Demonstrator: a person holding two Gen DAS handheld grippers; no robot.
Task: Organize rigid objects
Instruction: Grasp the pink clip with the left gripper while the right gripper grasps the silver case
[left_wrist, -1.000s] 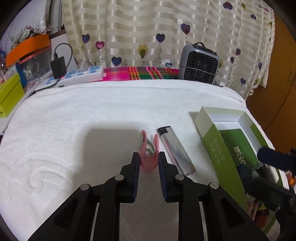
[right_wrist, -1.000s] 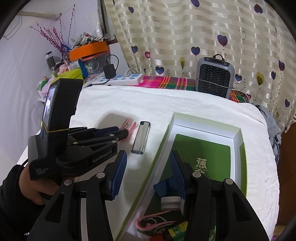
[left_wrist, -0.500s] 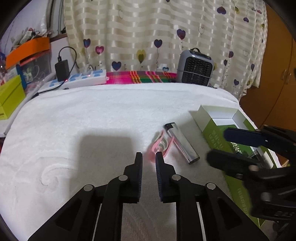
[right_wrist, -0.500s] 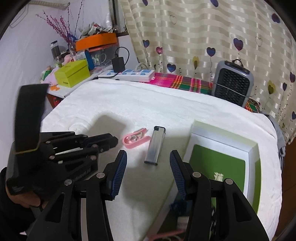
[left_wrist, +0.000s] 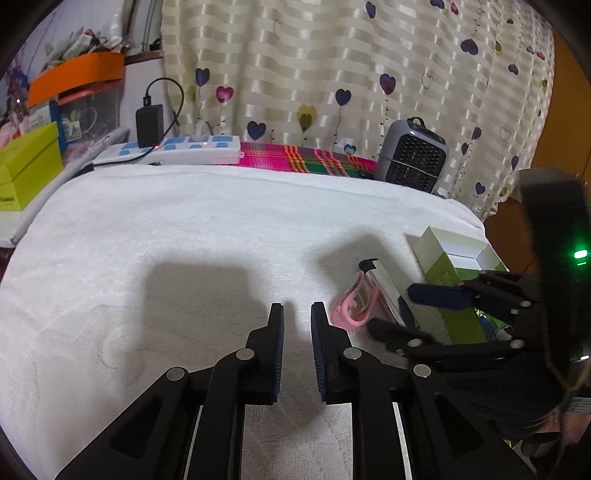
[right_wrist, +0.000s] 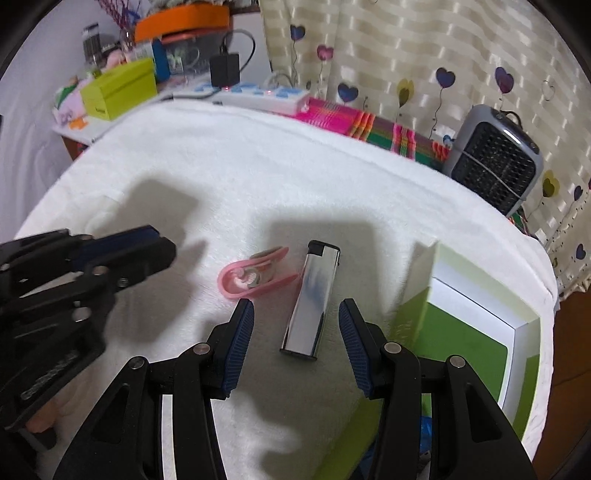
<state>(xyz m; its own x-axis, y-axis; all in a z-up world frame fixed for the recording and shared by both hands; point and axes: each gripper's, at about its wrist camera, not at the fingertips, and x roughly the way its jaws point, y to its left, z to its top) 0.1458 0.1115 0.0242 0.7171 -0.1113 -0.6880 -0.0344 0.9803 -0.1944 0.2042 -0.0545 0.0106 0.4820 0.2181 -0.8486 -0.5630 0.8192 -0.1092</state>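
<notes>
Jaws of the right gripper stand spread around the shiny silver rectangular lighter, not touching it; left gripper jaws are closed, empty, the pink plastic clip just right of them.

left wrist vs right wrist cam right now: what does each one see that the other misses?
Left wrist only: the left gripper from behind, jaws nearly together with nothing between them, and a green indicator light on the right unit.

Right wrist only: the silver rectangular lighter in full, lying between the open right gripper fingers, untouched; in the left view it is partly hidden.

Both: pink plastic clip, green open-top box, white towel, grey mini heater, white power strip.
</notes>
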